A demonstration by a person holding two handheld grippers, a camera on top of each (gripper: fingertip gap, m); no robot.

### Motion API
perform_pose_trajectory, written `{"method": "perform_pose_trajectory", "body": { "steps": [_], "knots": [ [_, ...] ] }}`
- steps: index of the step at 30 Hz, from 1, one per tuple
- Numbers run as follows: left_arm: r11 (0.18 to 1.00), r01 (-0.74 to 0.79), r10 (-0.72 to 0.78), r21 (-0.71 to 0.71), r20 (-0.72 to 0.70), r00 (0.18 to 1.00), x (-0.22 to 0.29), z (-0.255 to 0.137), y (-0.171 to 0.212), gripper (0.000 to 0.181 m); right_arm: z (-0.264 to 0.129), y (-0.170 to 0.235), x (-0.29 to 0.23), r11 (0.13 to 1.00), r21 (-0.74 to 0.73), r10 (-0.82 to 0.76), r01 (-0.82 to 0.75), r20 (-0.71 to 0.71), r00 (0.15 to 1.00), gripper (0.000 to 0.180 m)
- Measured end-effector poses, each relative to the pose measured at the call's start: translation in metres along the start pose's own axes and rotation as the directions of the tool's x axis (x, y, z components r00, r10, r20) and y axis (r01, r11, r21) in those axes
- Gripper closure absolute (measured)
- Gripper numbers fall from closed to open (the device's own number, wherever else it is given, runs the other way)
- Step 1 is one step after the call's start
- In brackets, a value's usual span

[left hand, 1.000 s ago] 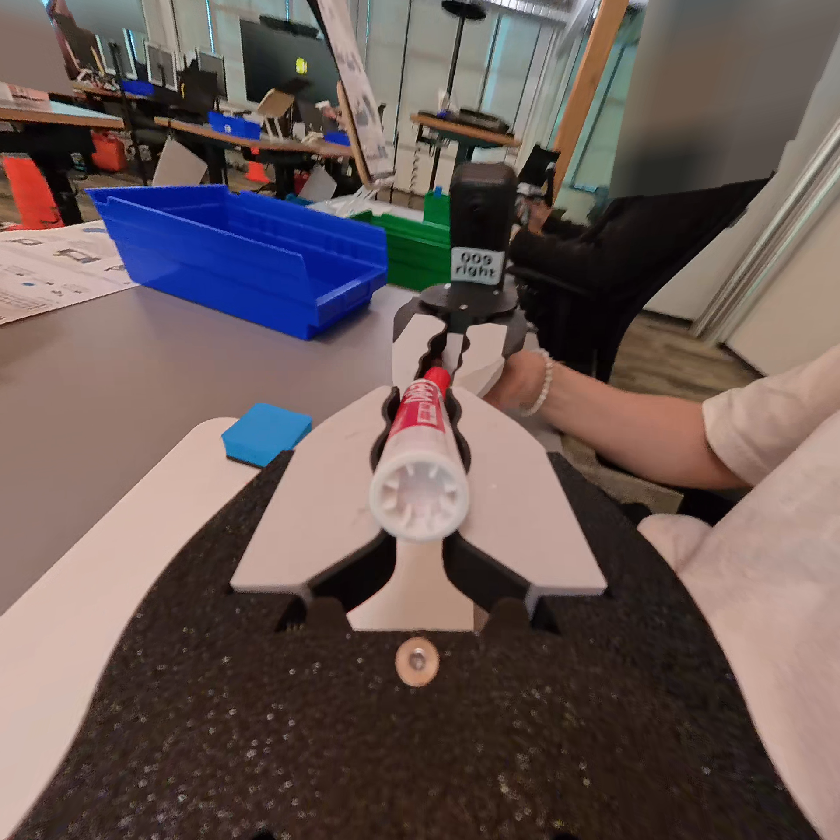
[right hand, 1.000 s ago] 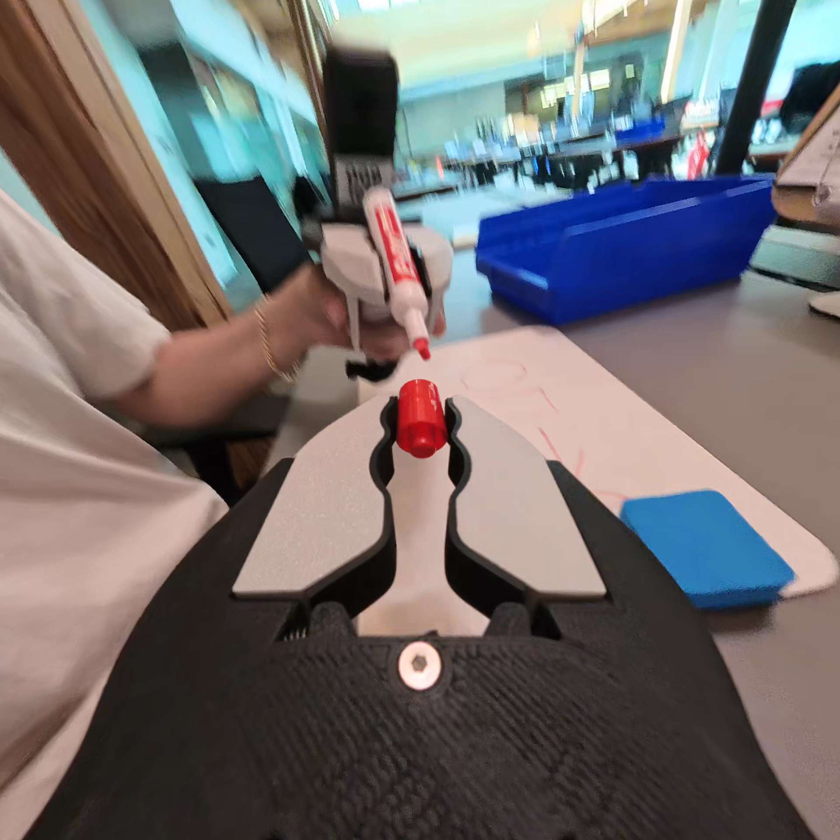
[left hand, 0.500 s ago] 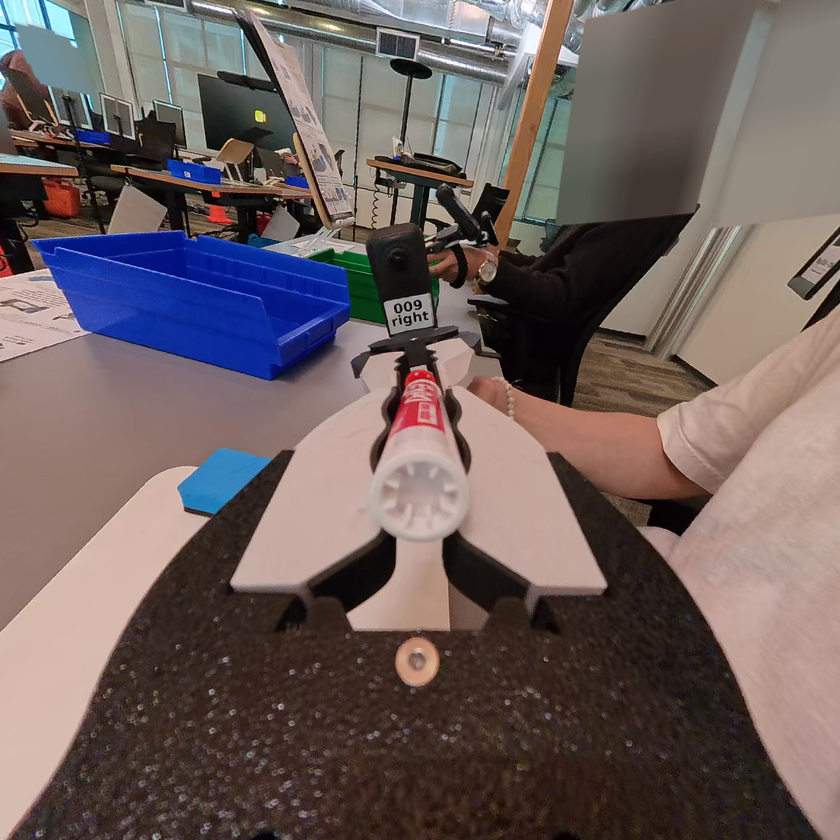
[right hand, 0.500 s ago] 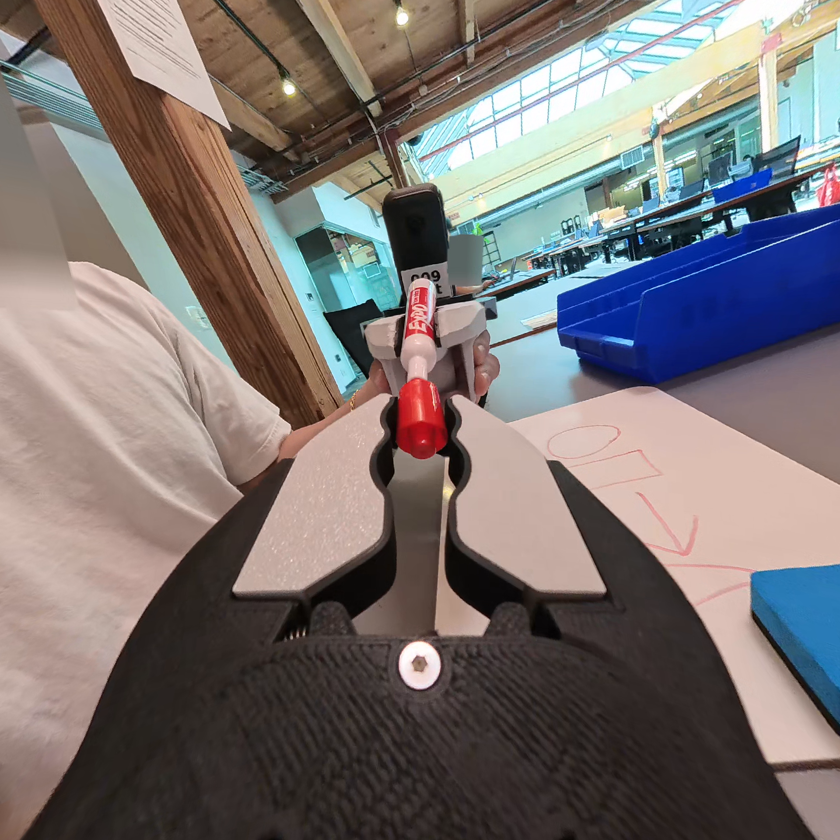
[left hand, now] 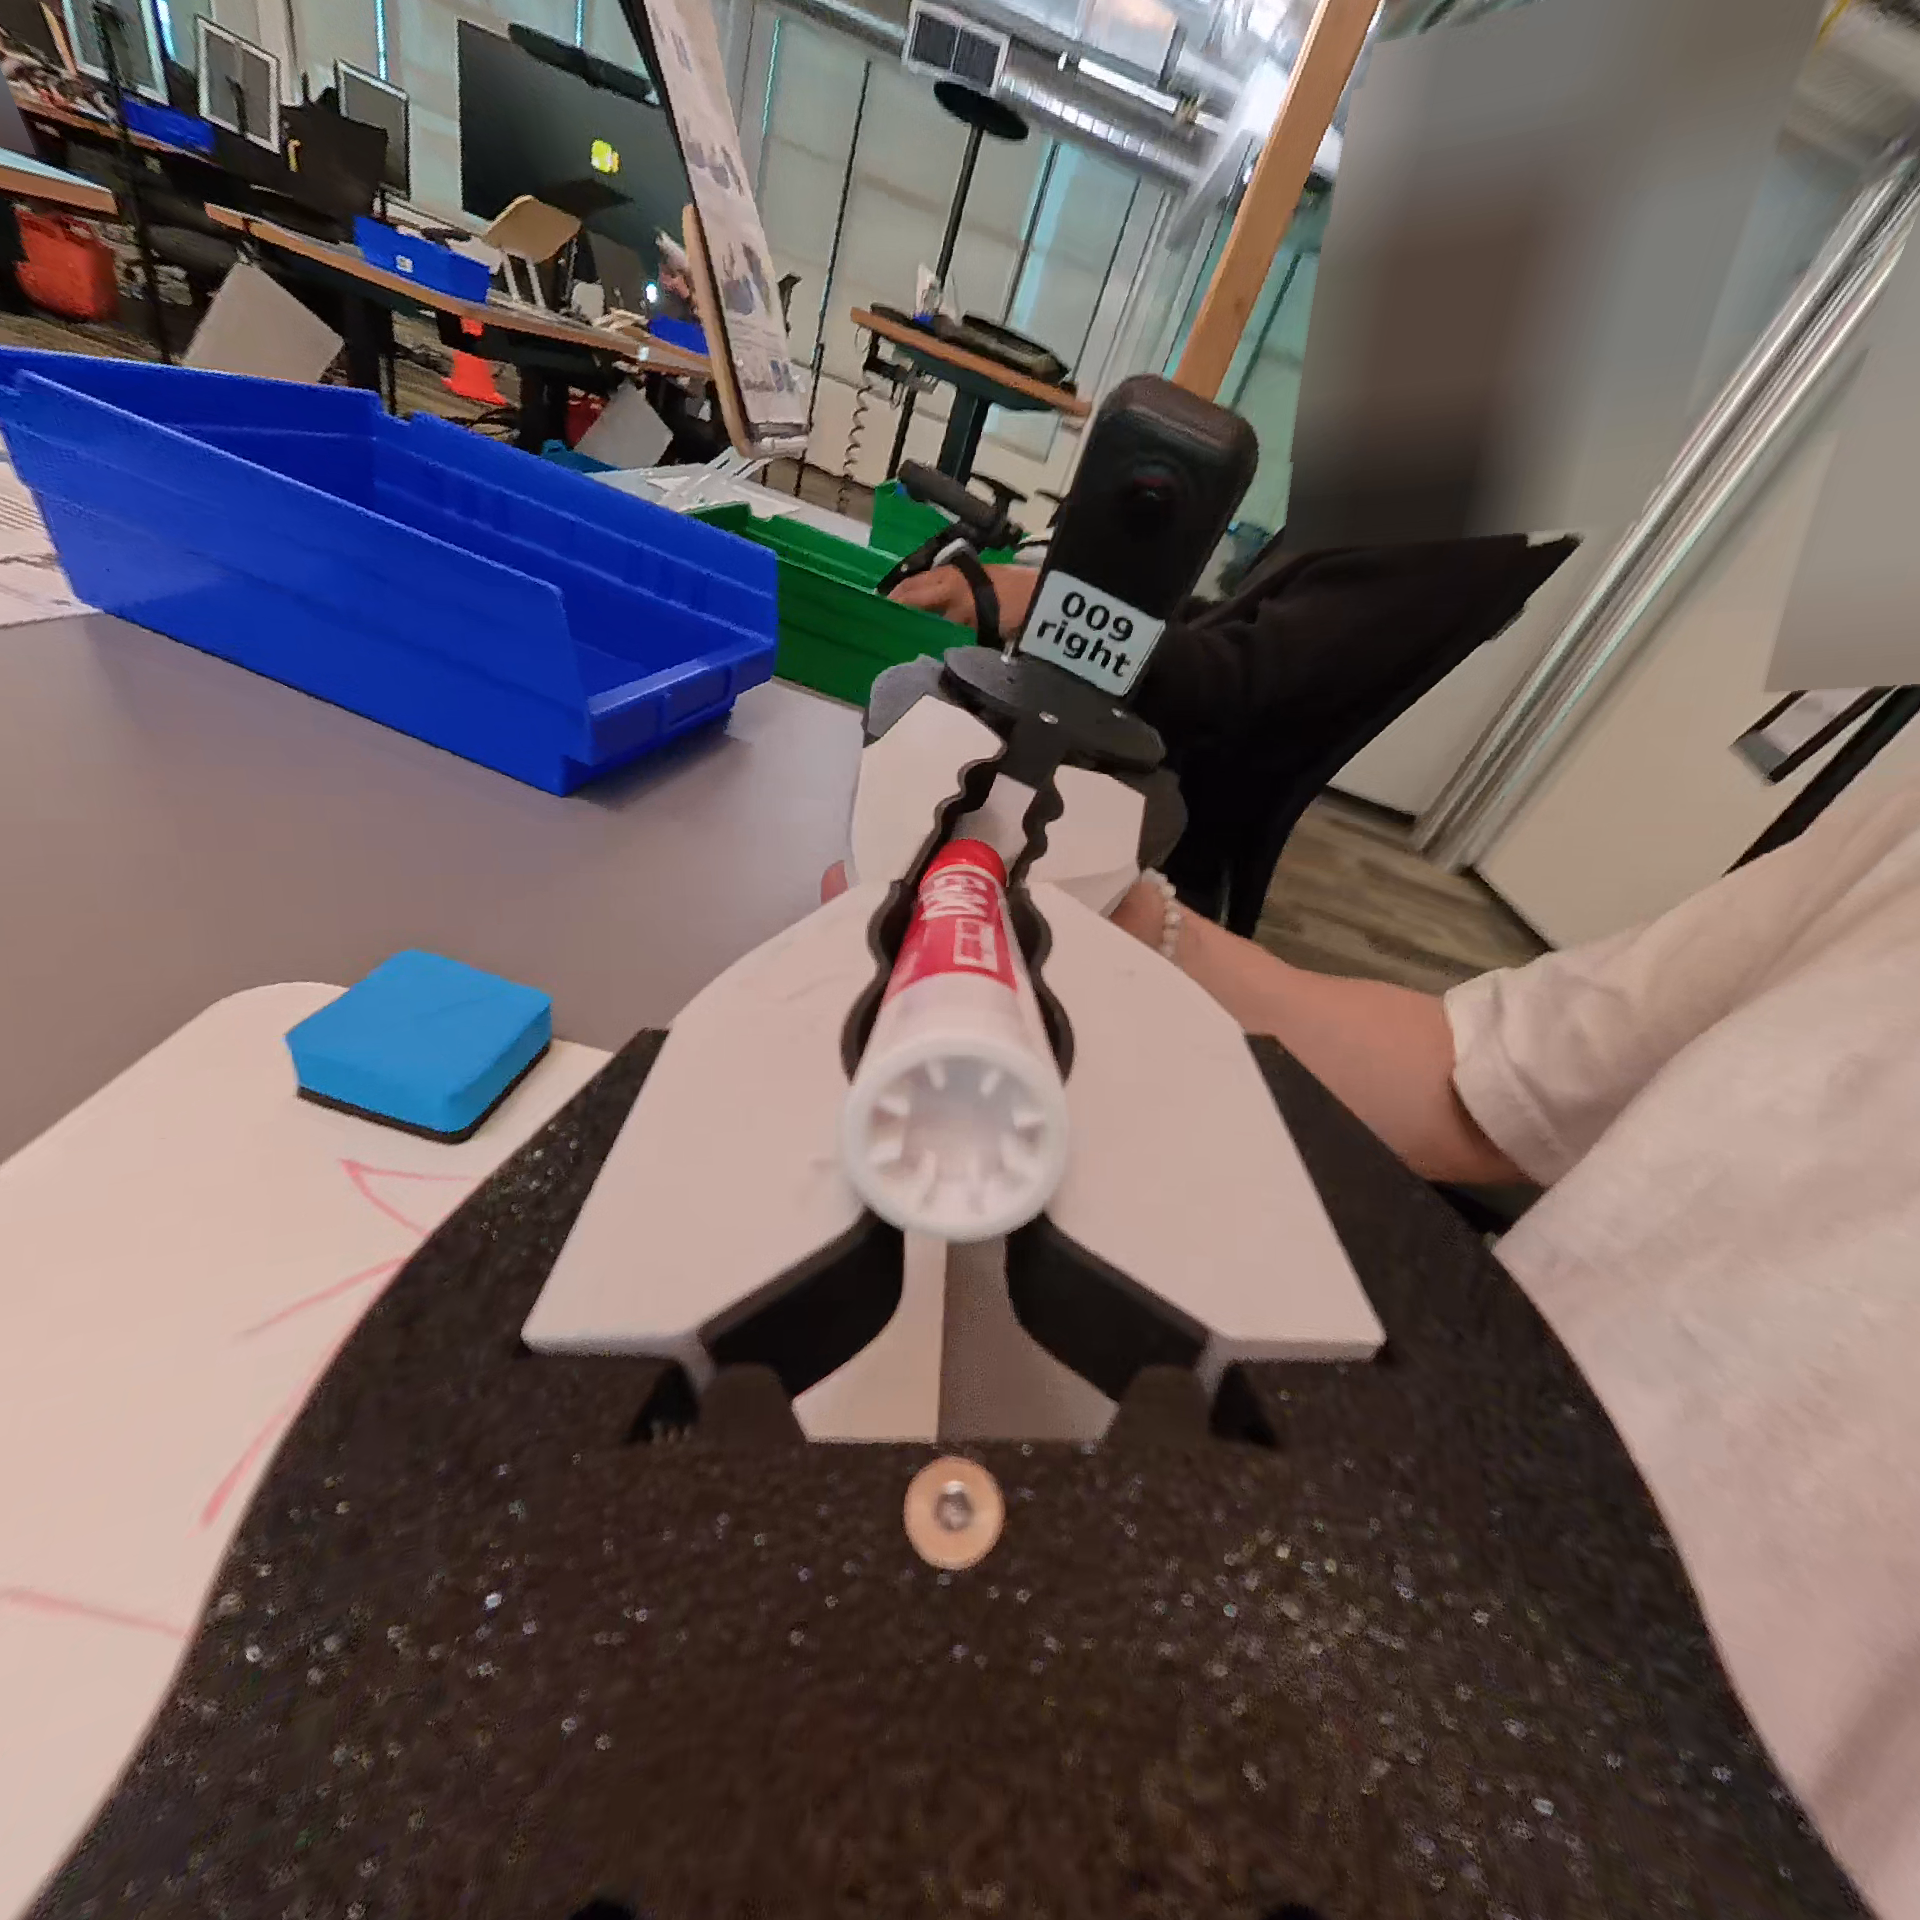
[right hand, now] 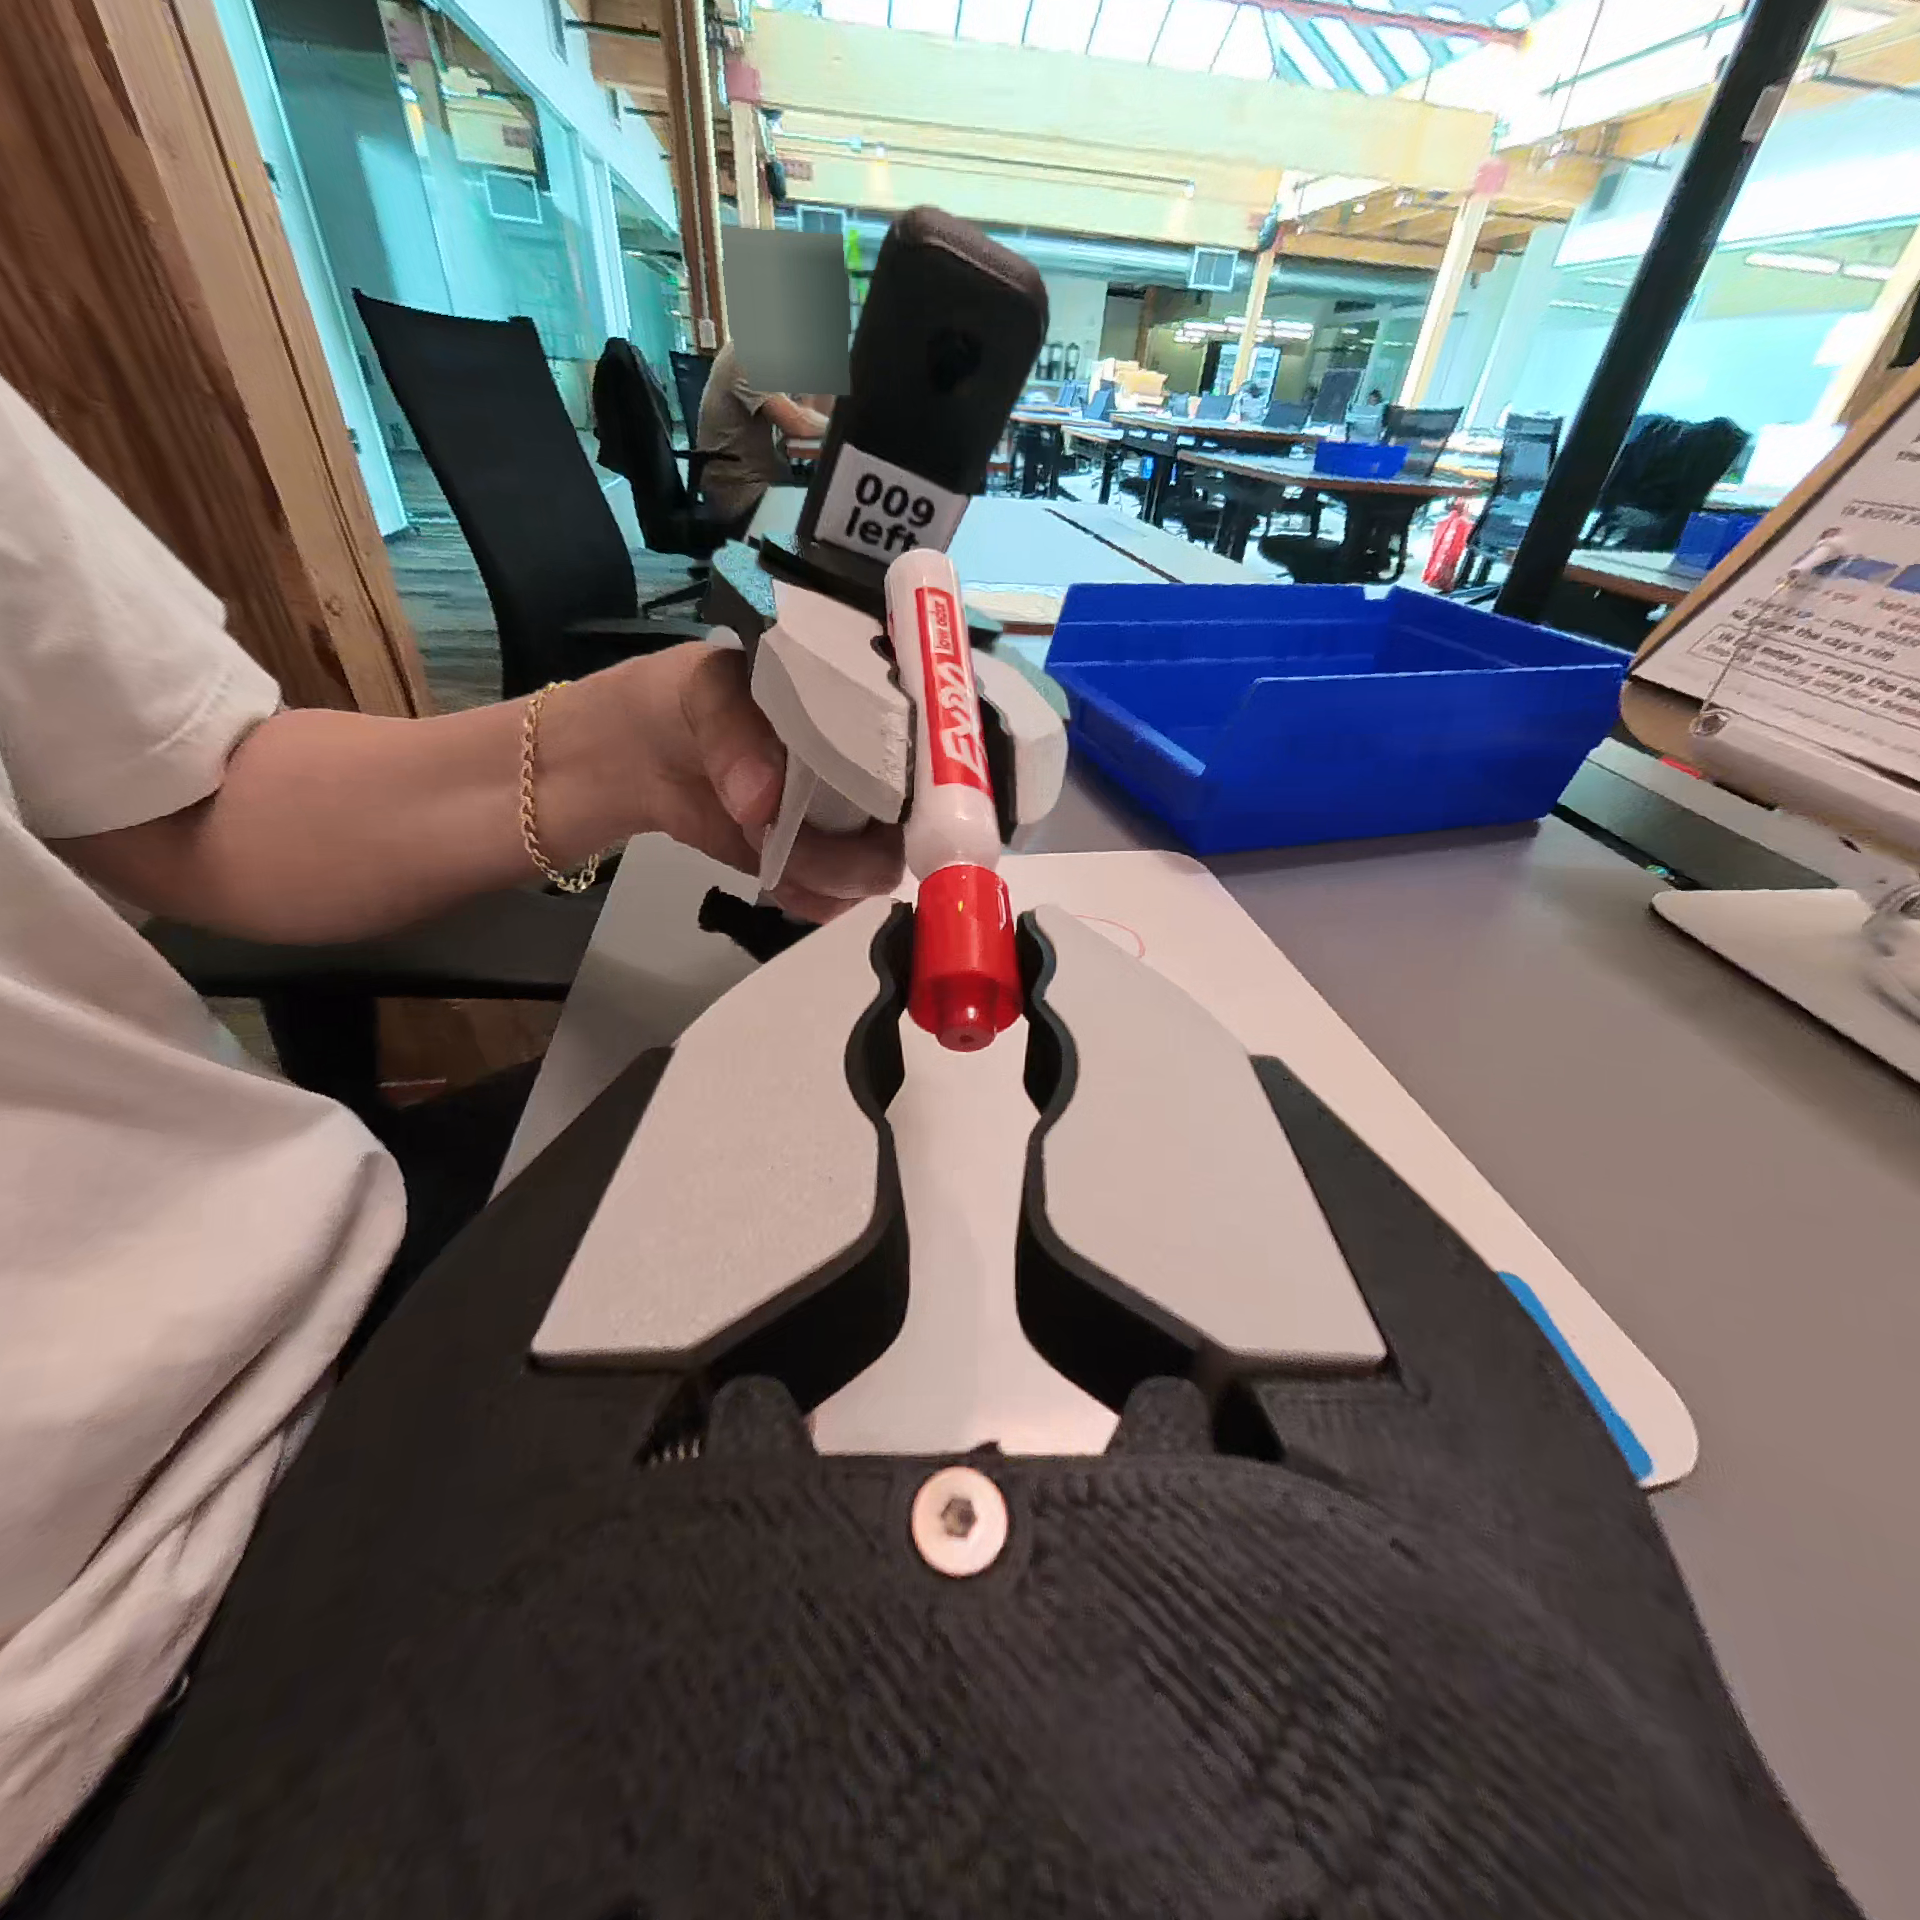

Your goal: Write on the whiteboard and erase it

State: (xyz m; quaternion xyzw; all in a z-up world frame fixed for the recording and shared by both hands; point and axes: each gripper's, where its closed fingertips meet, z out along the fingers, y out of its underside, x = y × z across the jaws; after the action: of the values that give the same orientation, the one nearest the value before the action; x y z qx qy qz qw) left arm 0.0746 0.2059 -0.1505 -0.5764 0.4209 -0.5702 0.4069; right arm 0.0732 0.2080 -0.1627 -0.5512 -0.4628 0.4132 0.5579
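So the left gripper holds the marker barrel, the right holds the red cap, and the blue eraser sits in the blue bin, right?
Not the eraser. The left wrist view shows the blue eraser lying on the whiteboard, not in the blue bin. The left gripper does hold the marker, the right gripper the red cap.

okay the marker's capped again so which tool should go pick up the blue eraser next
Probably the right tool. It grips only the red cap, now seated on the marker, so it can let go. The left tool holds the marker's barrel. The blue eraser lies free on the whiteboard.

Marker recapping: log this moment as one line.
left gripper: shut on marker | right gripper: shut on red cap | cap on marker tip | eraser on whiteboard
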Motion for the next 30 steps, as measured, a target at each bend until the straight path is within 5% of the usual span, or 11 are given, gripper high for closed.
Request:
{"method": "perform_pose_trajectory", "body": {
  "steps": [12,17,22,30],
  "knots": [
    [0.988,-0.107,0.106,-0.113,-0.011,0.994,0.0,-0.001,0.009,0.162,0.006,0.01,-0.006,0.996,-0.057,0.074,-0.071,0.054,0.996,0.161],
    [0.99,-0.035,0.033,-0.136,-0.013,0.999,-0.005,0.001,0.016,0.162,0.008,0.021,-0.002,0.983,-0.171,-0.062,0.058,-0.019,0.998,0.16],
    [0.996,0.071,-0.074,-0.048,-0.055,0.996,-0.005,0.0,0.014,0.161,0.009,0.011,-0.004,0.992,-0.018,0.127,-0.126,0.057,0.99,0.161],
    [0.996,0.066,-0.07,-0.066,-0.053,0.996,-0.011,-0.004,0.018,0.162,0.014,0.02,0.0,0.992,-0.061,0.117,-0.115,0.025,0.993,0.16]
  ]
}}
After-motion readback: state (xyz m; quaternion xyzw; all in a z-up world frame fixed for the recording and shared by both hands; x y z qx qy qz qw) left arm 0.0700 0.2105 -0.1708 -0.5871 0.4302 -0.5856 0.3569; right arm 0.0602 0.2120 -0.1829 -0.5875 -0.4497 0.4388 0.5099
